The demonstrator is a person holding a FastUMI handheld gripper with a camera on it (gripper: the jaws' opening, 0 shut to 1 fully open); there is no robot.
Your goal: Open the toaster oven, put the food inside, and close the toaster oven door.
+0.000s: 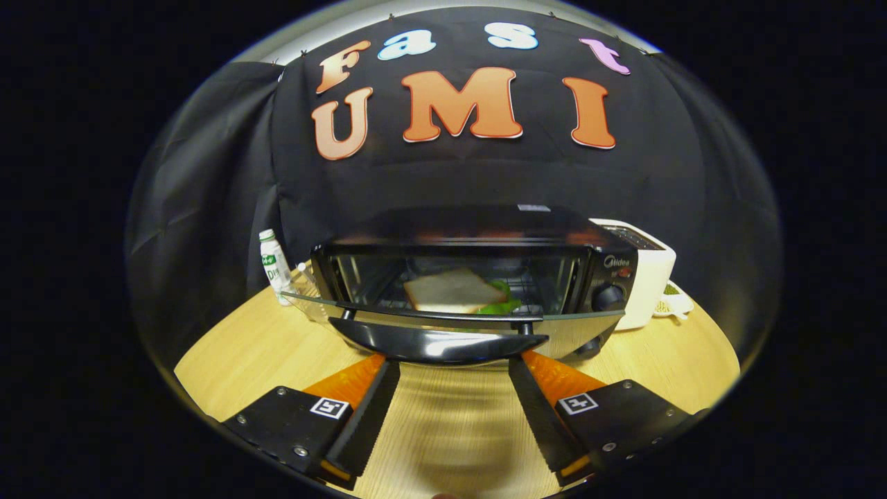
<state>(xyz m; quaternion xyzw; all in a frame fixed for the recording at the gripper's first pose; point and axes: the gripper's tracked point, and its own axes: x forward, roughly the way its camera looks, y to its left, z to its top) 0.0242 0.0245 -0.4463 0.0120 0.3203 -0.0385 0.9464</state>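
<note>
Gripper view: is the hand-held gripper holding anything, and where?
Nothing is held. The hand-held gripper is open, its fingers spread just under the handle of the toaster oven door, gripping nothing.

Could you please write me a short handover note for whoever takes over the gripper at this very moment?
Gripper: open, fingers spread wide, tips just under the door handle, gripping nothing.
Toaster oven: on the wooden table, its glass door hanging open.
Food: sandwich with green leaves already on the rack inside.
Done: door opened, food placed.
Left: lift the door by its handle until shut.
Nearby: small bottle on one side, white toaster on the other.
</note>
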